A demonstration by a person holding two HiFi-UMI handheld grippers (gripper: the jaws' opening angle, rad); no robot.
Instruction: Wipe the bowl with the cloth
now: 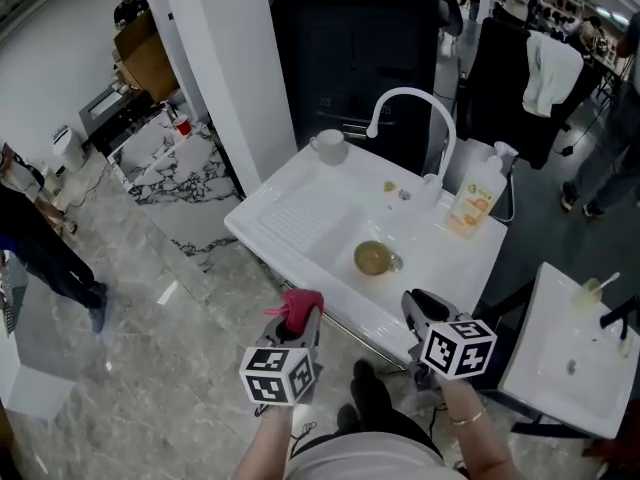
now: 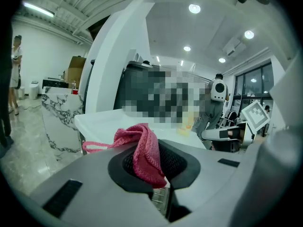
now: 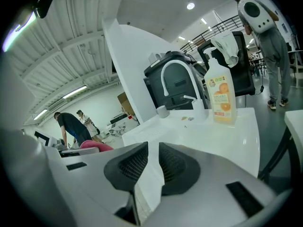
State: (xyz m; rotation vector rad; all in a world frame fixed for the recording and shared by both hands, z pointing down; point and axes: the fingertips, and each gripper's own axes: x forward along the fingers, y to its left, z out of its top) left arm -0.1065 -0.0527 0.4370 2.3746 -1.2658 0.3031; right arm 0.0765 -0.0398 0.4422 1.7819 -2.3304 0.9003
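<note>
Holding cloth (image 1: 298, 301): my left gripper (image 1: 300, 320), jaws pinched on it
Right gripper (image 1: 421, 306): slightly parted, empty
Bowl (image 1: 372, 258): ahead, right of my cloth; right gripper nearer, I judge

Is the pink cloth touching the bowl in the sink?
Apart. The head view shows the cloth clamped in the left gripper, short of the sink, while the bowl sits well inside it.

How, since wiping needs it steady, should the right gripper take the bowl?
Probably pinch the bowl by its near rim from above, one jaw inside: it sits upright, mouth up, in the sink, leaving only the wall for the right gripper.
</note>
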